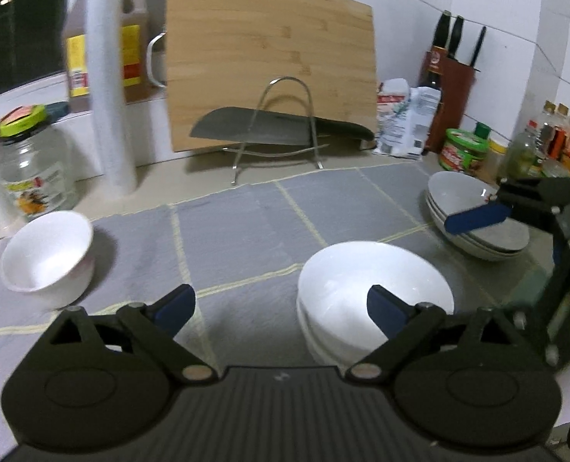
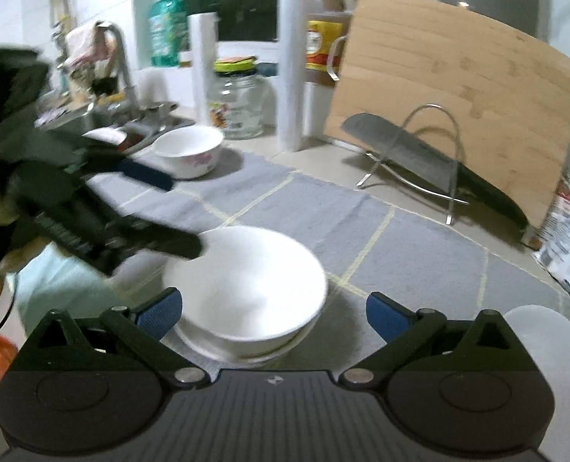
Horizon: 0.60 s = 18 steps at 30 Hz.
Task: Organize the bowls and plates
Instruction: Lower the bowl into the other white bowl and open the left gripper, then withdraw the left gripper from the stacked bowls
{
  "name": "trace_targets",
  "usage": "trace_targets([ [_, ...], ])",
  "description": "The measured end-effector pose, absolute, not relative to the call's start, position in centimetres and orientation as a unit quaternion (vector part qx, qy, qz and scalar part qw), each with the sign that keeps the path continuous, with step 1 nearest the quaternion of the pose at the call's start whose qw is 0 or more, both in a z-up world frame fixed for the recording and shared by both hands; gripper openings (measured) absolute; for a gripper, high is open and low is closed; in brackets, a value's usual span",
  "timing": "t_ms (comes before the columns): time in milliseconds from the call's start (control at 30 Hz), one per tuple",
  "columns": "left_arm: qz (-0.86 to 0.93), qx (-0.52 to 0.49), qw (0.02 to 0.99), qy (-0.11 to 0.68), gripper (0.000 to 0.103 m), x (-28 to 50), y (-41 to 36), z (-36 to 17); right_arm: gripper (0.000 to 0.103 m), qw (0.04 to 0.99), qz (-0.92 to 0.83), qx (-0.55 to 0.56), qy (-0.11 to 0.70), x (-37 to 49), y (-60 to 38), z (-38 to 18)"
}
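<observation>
A stack of white bowls (image 1: 361, 281) (image 2: 246, 281) sits on the grey mat (image 1: 246, 223). My left gripper (image 1: 281, 308) is open; its right finger (image 1: 385, 308) hangs over the top bowl's inside and its left finger is over the mat. In the right wrist view the left gripper (image 2: 184, 213) reaches in from the left, one finger at the bowl's rim. My right gripper (image 2: 273, 310) is open, with the stack standing between its wide fingers. A single white bowl (image 1: 48, 258) (image 2: 188, 150) rests at the mat's left end. Stacked plates (image 1: 473, 227) lie at the right, under a right gripper finger (image 1: 477, 220).
A wire rack (image 1: 281, 131) holds a cleaver in front of a wooden cutting board (image 1: 269, 57). A glass jar (image 1: 30, 169), paper rolls and oil jugs stand at the back left. Sauce jars, bottles and a knife block (image 1: 454, 92) fill the right corner. A sink (image 2: 104, 123) lies left.
</observation>
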<state>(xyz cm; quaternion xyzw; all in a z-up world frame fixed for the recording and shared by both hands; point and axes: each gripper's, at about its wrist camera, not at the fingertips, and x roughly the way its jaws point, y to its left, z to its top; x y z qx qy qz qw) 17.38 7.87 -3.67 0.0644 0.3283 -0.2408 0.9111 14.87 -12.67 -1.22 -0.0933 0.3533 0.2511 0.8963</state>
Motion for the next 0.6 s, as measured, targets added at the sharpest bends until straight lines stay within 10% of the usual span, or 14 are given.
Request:
trace_targets([
  [600, -0.232, 0.054, 0.911, 0.337, 0.096, 14.7, 9.5, -4.5, 0.103, 0.897, 0.233, -0.098, 0.362, 14.7, -11.9, -1.6],
])
